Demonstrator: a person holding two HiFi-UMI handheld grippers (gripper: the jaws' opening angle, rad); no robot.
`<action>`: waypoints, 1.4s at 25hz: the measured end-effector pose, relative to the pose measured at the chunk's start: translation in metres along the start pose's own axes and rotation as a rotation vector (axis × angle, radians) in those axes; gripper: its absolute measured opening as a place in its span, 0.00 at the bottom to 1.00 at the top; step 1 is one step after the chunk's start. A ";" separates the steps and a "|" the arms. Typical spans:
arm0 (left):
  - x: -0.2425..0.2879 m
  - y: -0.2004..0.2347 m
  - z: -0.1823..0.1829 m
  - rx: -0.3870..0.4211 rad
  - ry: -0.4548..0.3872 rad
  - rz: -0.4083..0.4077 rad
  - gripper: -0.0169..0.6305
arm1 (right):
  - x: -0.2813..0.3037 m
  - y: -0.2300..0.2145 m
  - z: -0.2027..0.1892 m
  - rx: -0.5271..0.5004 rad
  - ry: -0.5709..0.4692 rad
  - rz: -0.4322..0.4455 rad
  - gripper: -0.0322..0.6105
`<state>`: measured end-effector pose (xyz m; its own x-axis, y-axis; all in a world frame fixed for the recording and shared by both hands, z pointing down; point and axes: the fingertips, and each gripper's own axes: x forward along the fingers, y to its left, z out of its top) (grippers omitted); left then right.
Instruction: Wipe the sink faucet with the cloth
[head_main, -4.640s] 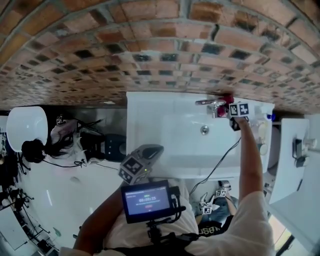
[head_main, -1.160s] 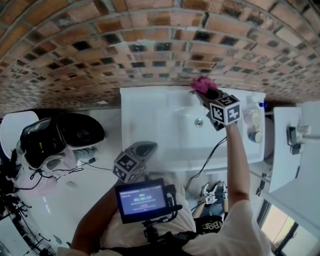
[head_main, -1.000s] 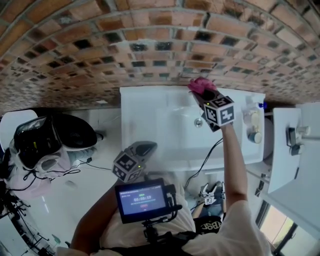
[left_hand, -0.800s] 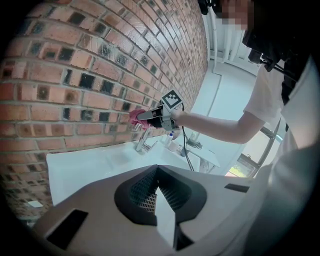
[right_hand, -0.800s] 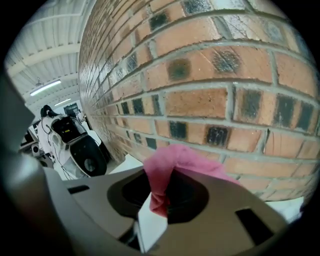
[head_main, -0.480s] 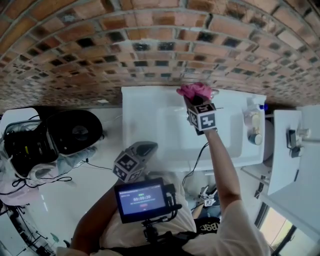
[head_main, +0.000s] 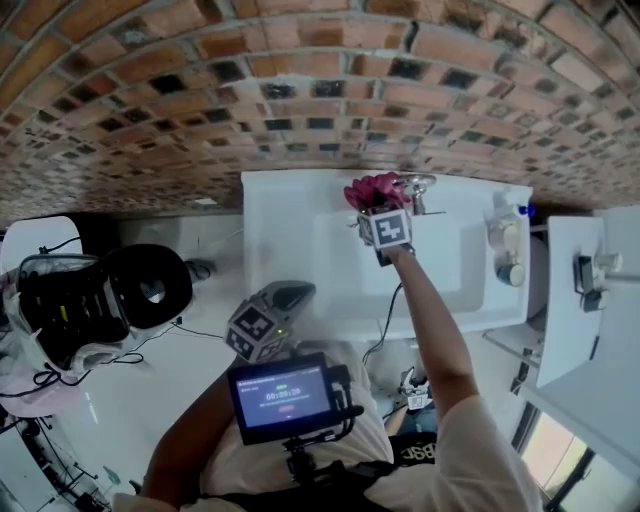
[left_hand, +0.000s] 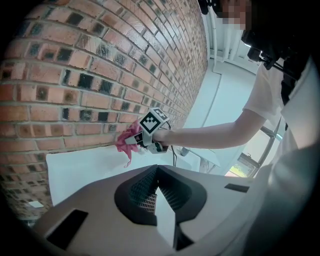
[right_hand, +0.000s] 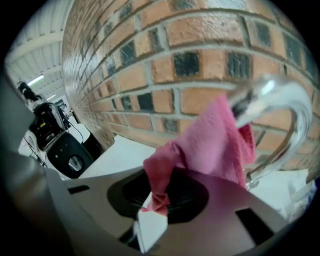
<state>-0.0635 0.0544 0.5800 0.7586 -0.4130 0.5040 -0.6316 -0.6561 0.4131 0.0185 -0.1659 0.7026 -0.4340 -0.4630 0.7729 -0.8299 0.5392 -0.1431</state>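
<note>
Nearest the person, a small monitor (head_main: 285, 398) sits at chest level, and just above it the left gripper (left_hand: 157, 172) is held low in front of the sink (head_main: 290, 235), its jaws together with nothing between them. Beyond it the right arm reaches out over the white basin. The right gripper (right_hand: 152, 197) is clamped on a pink cloth (right_hand: 210, 145): one twisted end of it is pinched between the jaws and the rest billows up and forward. The cloth sits over the back of the sink, pressed against the curved chrome spout of the faucet (right_hand: 282, 107), on the faucet's left side as seen from the head view. A bottle (head_main: 500, 232) stands on the sink's right ledge, apart from the gripper. Behind everything rises the brick wall (head_main: 300, 90)
</note>
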 end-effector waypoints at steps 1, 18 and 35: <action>0.000 -0.001 0.000 -0.001 0.000 0.000 0.01 | 0.003 0.000 -0.011 0.020 0.023 0.005 0.18; 0.004 0.000 0.000 -0.016 -0.011 -0.004 0.01 | -0.070 0.087 -0.131 0.259 -0.032 0.181 0.18; 0.035 -0.005 0.016 -0.022 -0.034 -0.196 0.01 | -0.094 0.045 -0.144 0.359 -0.101 -0.164 0.19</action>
<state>-0.0311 0.0331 0.5834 0.8721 -0.3002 0.3865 -0.4745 -0.7122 0.5173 0.0722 0.0033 0.7122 -0.3033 -0.5987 0.7413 -0.9528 0.1812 -0.2435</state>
